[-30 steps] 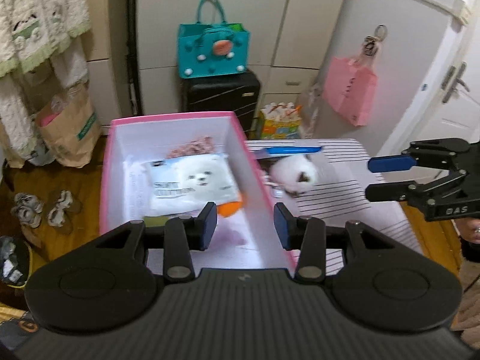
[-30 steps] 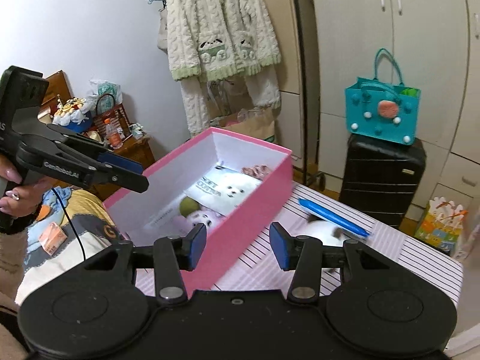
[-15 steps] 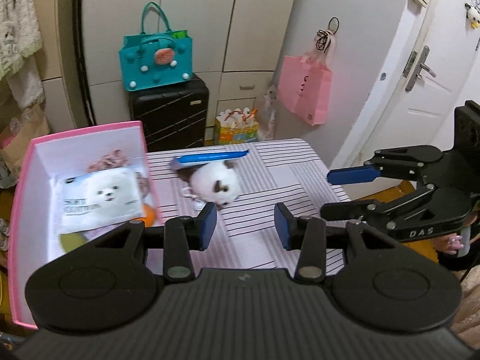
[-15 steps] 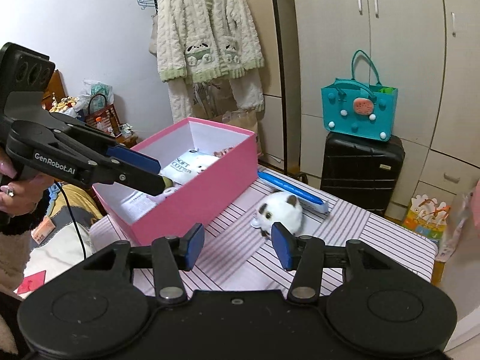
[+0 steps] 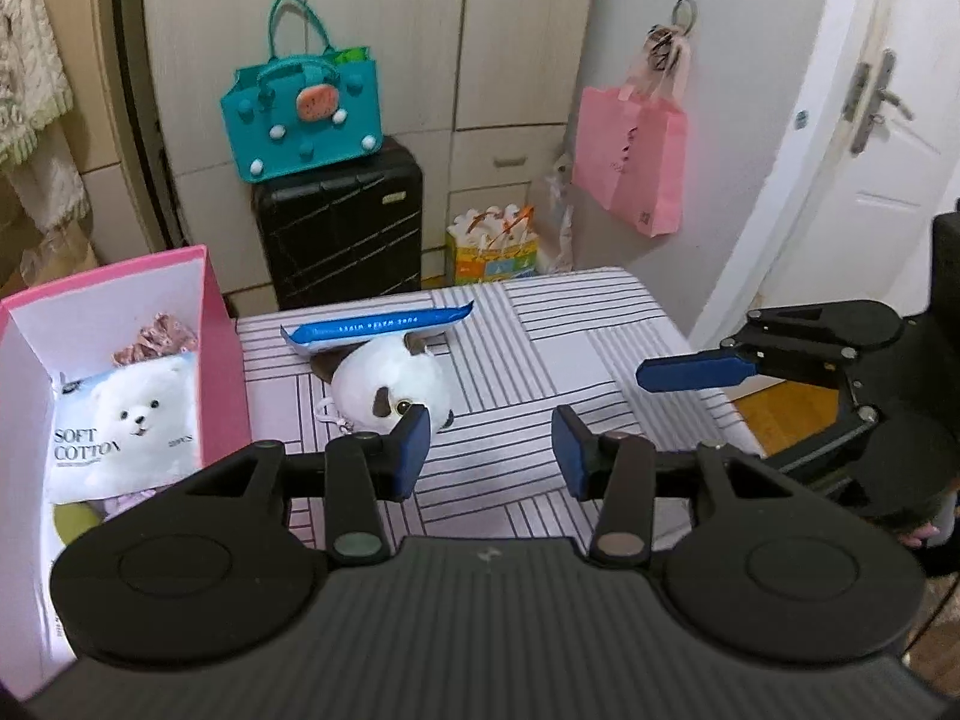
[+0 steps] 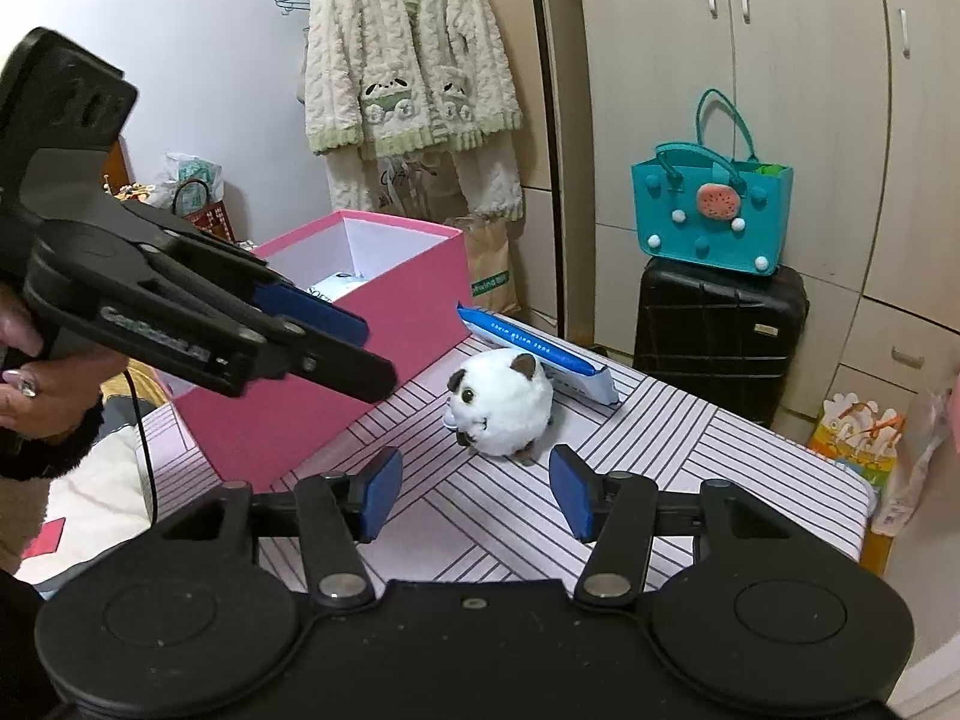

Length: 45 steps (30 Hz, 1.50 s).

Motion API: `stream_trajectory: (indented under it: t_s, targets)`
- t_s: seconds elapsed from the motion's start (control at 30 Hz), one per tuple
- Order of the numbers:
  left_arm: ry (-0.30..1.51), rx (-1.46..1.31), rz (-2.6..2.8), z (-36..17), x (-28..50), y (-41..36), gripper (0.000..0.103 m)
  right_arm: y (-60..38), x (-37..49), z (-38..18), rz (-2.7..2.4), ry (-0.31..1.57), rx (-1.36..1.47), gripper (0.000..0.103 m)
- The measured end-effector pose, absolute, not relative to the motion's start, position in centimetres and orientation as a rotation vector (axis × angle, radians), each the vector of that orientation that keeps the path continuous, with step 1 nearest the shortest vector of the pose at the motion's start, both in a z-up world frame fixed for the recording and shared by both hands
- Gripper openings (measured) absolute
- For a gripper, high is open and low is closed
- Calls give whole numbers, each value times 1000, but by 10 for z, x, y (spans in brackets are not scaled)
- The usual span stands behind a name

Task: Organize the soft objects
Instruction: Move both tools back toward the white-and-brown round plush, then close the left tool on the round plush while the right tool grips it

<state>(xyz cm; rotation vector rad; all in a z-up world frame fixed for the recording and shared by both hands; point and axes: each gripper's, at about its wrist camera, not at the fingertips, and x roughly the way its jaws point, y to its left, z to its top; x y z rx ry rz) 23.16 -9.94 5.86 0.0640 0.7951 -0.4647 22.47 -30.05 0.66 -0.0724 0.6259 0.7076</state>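
Observation:
A round white plush toy (image 5: pixel 387 387) with brown ears lies on the striped table (image 5: pixel 570 354), touching a blue and white packet (image 5: pixel 378 327) behind it. Both show in the right wrist view, the toy (image 6: pixel 501 405) in front of the packet (image 6: pixel 537 354). A pink box (image 5: pixel 219 354) at the left holds a white "SOFT COTTON" pack (image 5: pixel 126 426) and other soft items. My left gripper (image 5: pixel 489 450) is open and empty, right of the toy. My right gripper (image 6: pixel 474 492) is open and empty, just in front of the toy.
A black suitcase (image 5: pixel 339 234) with a teal bag (image 5: pixel 300 114) stands behind the table. A pink bag (image 5: pixel 630 162) hangs by the white door (image 5: pixel 888 192). A fluffy cream jacket (image 6: pixel 408 54) hangs at the back. The pink box (image 6: pixel 336 360) sits left of the toy.
Both grippers have swung right, away from the pink box and toward the plush toy. The right gripper has come lower and closer to the toy. Both stay open.

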Motion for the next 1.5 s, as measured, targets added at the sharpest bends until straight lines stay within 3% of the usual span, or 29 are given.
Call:
stream_trajectory:
  t_s: [0.17, 0.43, 0.9, 1.5]
  targets:
    - [815, 59, -438, 37, 253, -108, 49, -294, 243, -17, 728, 627, -92, 69]
    - [834, 62, -353, 16, 281, -105, 53, -270, 273, -59, 721, 690, -141, 69]
    - [926, 43, -311, 0, 319, -104, 62, -237, 308, -74, 762, 671, -219, 74]
    - [997, -17, -275, -19, 337, -100, 62, -228, 321, -78, 745, 654, -155, 75]
